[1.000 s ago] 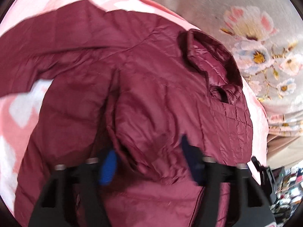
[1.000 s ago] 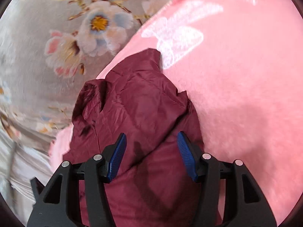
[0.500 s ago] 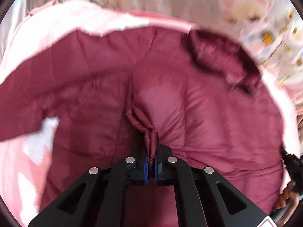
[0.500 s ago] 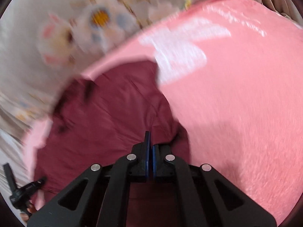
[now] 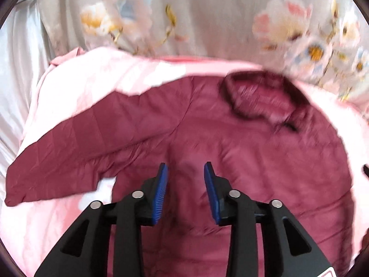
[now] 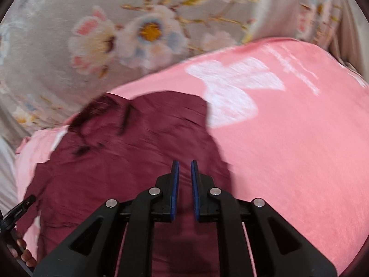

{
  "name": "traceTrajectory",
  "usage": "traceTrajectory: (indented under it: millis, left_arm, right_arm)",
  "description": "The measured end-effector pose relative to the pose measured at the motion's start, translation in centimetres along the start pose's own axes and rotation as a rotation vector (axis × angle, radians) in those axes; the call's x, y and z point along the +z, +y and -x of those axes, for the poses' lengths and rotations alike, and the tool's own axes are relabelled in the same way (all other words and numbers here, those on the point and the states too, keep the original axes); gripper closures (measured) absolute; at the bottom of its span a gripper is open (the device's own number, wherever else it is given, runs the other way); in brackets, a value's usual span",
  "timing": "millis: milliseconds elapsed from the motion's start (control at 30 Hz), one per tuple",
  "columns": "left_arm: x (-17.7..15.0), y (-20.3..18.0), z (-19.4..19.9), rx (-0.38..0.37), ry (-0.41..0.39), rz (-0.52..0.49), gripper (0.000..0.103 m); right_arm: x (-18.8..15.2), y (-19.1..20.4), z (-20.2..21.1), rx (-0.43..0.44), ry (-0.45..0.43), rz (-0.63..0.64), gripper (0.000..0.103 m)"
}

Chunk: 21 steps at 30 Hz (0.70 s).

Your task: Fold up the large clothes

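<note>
**One jacket, one blanket, two grippers**

One dark maroon quilted puffer jacket (image 5: 230,161) lies spread out, with one collar (image 5: 258,97) at its far end and one sleeve (image 5: 80,152) stretched to the left. One pink plush blanket with white patches (image 6: 299,150) lies under it. One grey cloth printed with pale flowers (image 6: 129,32) runs along the far side. There are two black hand-held grippers with blue pads: the left hand-held gripper (image 5: 185,173) and the right hand-held gripper (image 6: 184,168), each with two fingers and both opening with nothing between them.
</note>
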State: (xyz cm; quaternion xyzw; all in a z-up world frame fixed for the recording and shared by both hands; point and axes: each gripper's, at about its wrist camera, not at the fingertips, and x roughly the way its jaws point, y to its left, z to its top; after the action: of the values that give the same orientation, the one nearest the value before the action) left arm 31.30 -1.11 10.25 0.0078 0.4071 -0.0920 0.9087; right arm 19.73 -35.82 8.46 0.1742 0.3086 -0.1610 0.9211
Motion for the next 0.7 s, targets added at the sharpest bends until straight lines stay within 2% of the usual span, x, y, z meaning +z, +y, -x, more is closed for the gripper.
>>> traceTrajectory:
  millis: [133, 233, 333, 400, 433, 567, 667, 700]
  left_arm:
    - [0.3, -2.5, -1.2, -0.061, 0.039, -0.002, 0.068]
    - [-1.3, -4.3, -4.1, -0.057, 0.101, -0.040, 0.068]
    - [-3.3, -4.3, -6.5, -0.046, 0.159, -0.049, 0.067]
    - [-4.4, -4.1, -7.3, -0.045, 0.149, -0.054, 0.066]
    - [-4.9, -4.3, -7.3, -0.036, 0.118, -0.068, 0.066]
    - [-5.8, -5.1, -7.0, 0.012, 0.068, -0.102, 0.064]
    - [-6.0, -4.8, -7.0, 0.012, 0.058, -0.077, 0.058]
    - [-5.9, -4.5, -7.1, 0.008, 0.058, -0.066, 0.056]
  right_arm:
    - [-0.7, 3.6, -2.8, 0.030, 0.059, 0.083, 0.092]
    - [-2.7, 5.3, -4.5, 0.028, 0.108, 0.148, 0.092]
    - [-5.2, 5.2, -6.4, 0.009, 0.175, 0.191, 0.093]
    - [-6.4, 4.7, -6.7, 0.027, 0.165, 0.209, 0.093]
    - [-6.5, 4.5, -6.5, 0.036, 0.164, 0.209, 0.093]
    - [-5.8, 4.9, -6.4, 0.018, 0.190, 0.212, 0.093]
    - [-3.3, 5.2, -5.6, 0.091, 0.165, 0.128, 0.083]
    - [-2.1, 5.6, -5.4, 0.110, 0.140, 0.102, 0.068]
